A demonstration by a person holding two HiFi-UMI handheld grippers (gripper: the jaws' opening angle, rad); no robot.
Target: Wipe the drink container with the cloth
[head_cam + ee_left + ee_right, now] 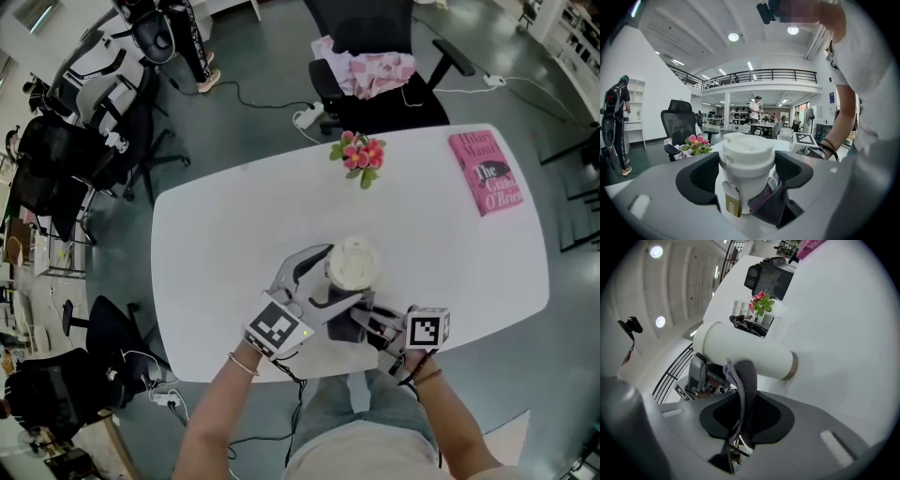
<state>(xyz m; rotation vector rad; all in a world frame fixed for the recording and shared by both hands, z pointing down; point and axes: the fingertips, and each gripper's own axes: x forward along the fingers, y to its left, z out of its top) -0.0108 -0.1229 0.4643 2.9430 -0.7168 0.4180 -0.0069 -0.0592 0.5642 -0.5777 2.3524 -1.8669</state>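
Head view: lidded drink container [353, 264] nr desk [225, 234] front edge; L gripper [330, 281] clamps it; R gripper [367, 323] pinches cloth [343, 329] against it.

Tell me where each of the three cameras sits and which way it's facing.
Head view: on the person's head, facing steeply down at the table; both forearms, left gripper and right gripper show.
Left gripper view: on that gripper, facing along jaws gripping the cup; right forearm shows.
Right gripper view: on that gripper, tilted sideways, facing past the gripped cloth.
All share cup and cloth.
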